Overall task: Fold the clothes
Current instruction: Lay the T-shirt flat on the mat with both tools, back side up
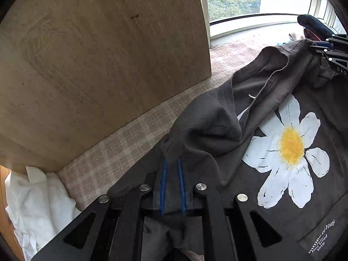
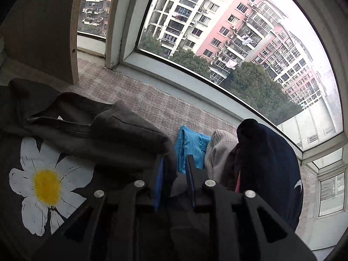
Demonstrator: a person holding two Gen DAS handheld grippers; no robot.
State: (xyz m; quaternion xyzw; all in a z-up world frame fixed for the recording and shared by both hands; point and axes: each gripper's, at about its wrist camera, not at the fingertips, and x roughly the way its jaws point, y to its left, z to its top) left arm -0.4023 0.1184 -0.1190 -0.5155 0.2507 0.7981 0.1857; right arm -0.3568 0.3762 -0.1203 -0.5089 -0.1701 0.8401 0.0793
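1. Lying spread on plaid cover (image 1: 121, 143), daisy print (image 1: 291, 145) facing up: dark grey T-shirt (image 1: 217, 130); upper part folded over and rumpled above the flower.
2. Pointing steeply down at the shirt's near corner: left gripper (image 1: 172, 163). Fingers narrow, grey cloth filling the slim gap between blue pads (image 1: 163, 184); could not tell whether pads pressed it.
3. Sitting at the shirt's other corner: right gripper (image 2: 175, 158). Fingers parted wider, shirt edge between them, pads looked clear of the cloth.
4. Seen also in left view at far right edge, over the shirt's far corner.
5. Piled just beyond the right gripper, by window (image 2: 217, 32): blue garment (image 2: 189, 145), beige knit (image 2: 219, 150), navy garment (image 2: 265, 156).
6. Standing left of the shirt: wooden panel (image 1: 97, 65); crumpled white cloth (image 1: 39, 200) at its foot.
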